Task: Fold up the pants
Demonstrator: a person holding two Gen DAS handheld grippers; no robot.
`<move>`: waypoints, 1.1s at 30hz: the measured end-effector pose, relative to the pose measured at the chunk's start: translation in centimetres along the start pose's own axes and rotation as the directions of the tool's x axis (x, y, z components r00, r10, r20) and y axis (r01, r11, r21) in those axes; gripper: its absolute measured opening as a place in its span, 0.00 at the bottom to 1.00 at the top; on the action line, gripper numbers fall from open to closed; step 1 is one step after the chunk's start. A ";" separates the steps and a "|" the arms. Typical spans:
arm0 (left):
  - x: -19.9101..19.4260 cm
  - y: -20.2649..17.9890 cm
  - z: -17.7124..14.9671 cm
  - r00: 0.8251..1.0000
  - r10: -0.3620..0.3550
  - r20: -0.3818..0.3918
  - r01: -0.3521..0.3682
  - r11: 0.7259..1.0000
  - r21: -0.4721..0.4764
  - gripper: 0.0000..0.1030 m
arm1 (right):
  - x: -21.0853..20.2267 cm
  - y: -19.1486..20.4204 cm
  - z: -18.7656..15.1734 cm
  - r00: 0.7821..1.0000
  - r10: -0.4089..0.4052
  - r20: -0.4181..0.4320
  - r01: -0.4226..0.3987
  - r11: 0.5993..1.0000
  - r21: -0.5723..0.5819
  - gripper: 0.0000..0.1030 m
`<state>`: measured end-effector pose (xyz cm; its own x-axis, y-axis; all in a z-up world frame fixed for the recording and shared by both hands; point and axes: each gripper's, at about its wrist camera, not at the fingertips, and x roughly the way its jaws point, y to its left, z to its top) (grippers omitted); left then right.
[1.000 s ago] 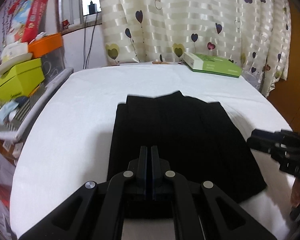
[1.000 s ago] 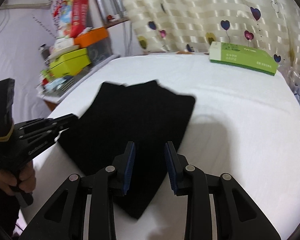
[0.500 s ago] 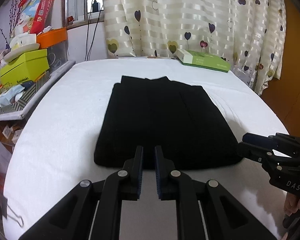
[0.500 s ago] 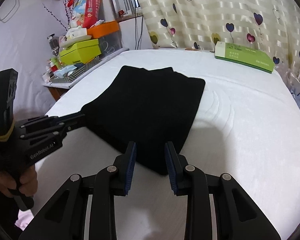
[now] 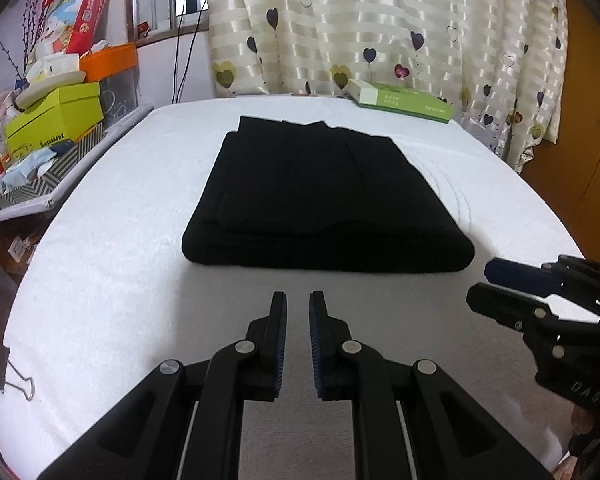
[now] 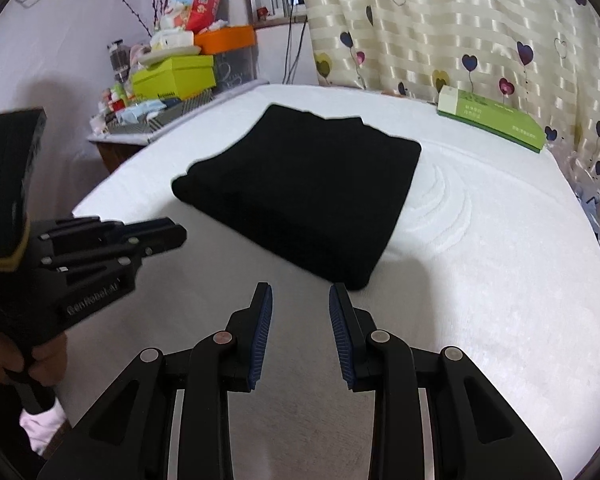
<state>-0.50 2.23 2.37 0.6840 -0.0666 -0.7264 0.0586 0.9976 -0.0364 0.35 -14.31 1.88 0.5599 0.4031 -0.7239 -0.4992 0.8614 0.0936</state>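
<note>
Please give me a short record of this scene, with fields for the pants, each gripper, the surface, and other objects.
pants: black pants, folded into a compact rectangle, lying flat
left gripper: left gripper, open, empty, short of the near fold, not touching
right gripper: right gripper, open, empty, near the pants' corner
surface: white cover
other: green box at the far edge; binder clip at the left edge

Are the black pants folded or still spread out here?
Folded. The black pants lie as a compact, layered rectangle with a thick rounded near edge on the white table, and neither claw touches them.
</note>
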 end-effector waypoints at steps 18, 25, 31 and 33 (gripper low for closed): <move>0.1 0.9 0.9 0.999 0.032 -0.004 -0.032 0.999 -0.022 0.22 | 0.1 -1.2 0.6 1.000 0.007 0.000 -0.007 1.000 0.023 0.41; -0.3 1.2 2.2 0.999 0.031 0.025 -0.030 0.999 -0.019 0.26 | 0.0 -1.9 1.6 1.000 0.015 0.016 -0.016 0.999 0.043 0.41; 0.1 1.6 3.3 1.000 0.020 0.024 -0.019 1.000 -0.016 0.26 | 0.6 -3.2 2.9 0.999 0.041 0.017 -0.042 0.996 0.080 0.42; 0.6 2.1 4.1 0.999 0.019 0.026 -0.019 1.000 -0.010 0.27 | 1.2 -4.0 3.6 0.998 0.064 0.015 -0.066 0.992 0.109 0.42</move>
<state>2.96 4.19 4.68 0.7035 -0.0481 -0.7091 0.0385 0.9988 -0.0296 5.41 -16.20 3.15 0.5362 0.4622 -0.7063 -0.4600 0.8616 0.2146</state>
